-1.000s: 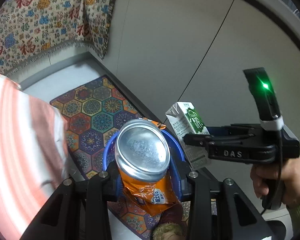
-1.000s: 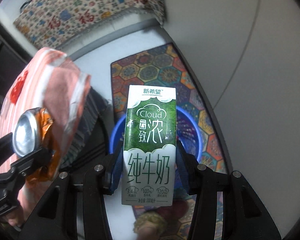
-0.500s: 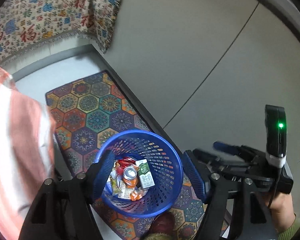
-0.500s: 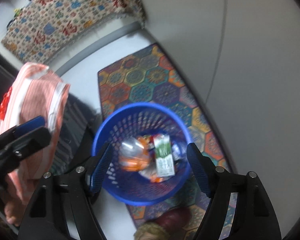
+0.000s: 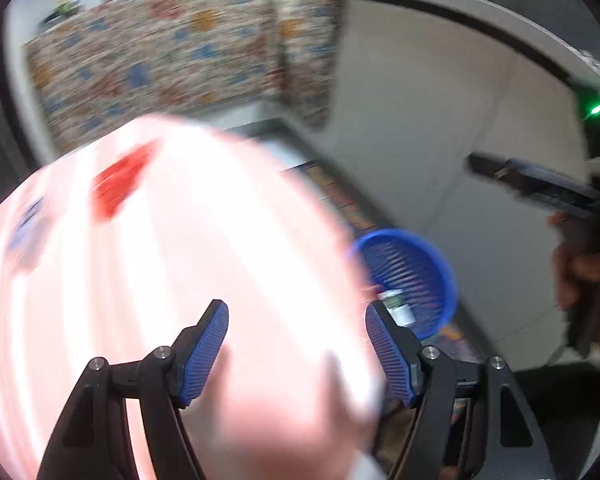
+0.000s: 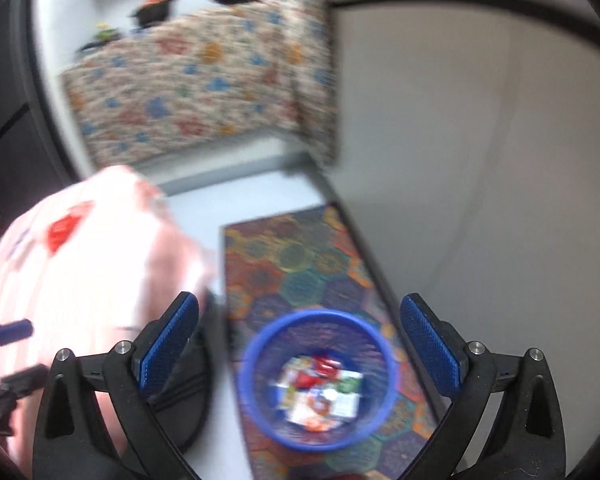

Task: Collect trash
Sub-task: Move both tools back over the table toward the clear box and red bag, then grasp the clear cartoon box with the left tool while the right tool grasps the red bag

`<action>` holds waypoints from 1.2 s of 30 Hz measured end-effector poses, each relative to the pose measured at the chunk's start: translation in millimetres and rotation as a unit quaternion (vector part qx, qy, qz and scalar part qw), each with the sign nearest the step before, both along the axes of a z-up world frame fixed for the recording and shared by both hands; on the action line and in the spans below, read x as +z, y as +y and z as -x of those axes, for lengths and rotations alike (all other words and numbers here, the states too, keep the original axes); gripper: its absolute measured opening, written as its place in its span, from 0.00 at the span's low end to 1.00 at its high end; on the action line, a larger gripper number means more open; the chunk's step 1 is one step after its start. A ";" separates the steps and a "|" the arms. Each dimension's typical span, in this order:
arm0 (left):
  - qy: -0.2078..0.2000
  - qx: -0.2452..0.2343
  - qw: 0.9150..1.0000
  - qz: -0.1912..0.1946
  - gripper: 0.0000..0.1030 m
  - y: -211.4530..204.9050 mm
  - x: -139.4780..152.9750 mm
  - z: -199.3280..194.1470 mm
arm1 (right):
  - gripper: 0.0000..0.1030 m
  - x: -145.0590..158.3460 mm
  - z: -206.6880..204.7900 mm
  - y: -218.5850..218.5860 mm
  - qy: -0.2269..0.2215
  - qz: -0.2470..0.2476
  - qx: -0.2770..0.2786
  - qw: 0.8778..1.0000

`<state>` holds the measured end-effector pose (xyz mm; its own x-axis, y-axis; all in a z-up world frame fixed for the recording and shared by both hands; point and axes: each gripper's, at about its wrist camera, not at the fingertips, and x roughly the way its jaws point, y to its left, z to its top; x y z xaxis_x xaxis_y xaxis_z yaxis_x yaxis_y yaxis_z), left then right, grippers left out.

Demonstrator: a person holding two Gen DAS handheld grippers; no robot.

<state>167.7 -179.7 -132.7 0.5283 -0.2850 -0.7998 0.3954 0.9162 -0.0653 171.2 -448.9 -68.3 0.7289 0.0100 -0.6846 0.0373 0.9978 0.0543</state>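
A blue mesh basket (image 6: 320, 314) stands on a patterned rug and holds several pieces of blurred trash (image 6: 320, 392), among them a green and white milk carton (image 6: 350, 386). My right gripper (image 6: 300, 340) hangs above the basket; its jaws are opening wide and nothing is between them. In the left wrist view the basket (image 5: 440, 264) lies off to the right with the carton (image 5: 396, 306) showing inside. My left gripper (image 5: 298, 344) is open and empty over a pink striped cloth (image 5: 180, 248). A hand holds the right gripper (image 5: 540, 188) at the right edge.
The hexagon-patterned rug (image 6: 300, 256) runs along a grey wall (image 6: 480, 160). The pink striped cloth (image 6: 80, 264) covers something bulky left of the basket. A flower-patterned cover (image 6: 200, 80) drapes furniture at the back, with dark pots on top.
The left gripper let go of the crushed orange can and the right gripper let go of the milk carton; both now lie in the basket. Both grippers opened, pulled back, and the left swung over the pink cloth.
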 end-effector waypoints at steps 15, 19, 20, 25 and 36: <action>-0.013 0.168 0.985 -0.037 0.77 199.4 -41.3 -25.6 | 0.99 -85.0 -40.4 261.6 0.072 0.023 0.185 0.980; -0.009 0.172 0.984 -0.039 0.93 208.8 -45.9 -33.8 | 1.00 -100.6 -56.6 267.3 0.089 0.045 0.181 0.978; -0.007 0.174 0.984 -0.040 0.96 209.6 -46.3 -38.3 | 1.00 -98.2 -54.9 269.2 0.086 0.042 0.182 0.979; -0.002 0.168 0.985 -0.040 1.00 213.0 -48.0 -54.0 | 1.00 -100.9 -53.8 276.0 0.089 0.045 0.184 0.978; -0.002 0.165 0.985 -0.043 1.00 242.7 -46.7 -157.6 | 1.00 -100.4 -56.2 277.4 0.089 0.043 0.184 0.978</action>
<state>325.4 63.0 -179.4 0.5847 -0.0288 -0.8108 0.0750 0.9970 0.0186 227.5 -171.4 -168.7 0.5552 0.1854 -0.8108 -0.3242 0.9460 -0.0057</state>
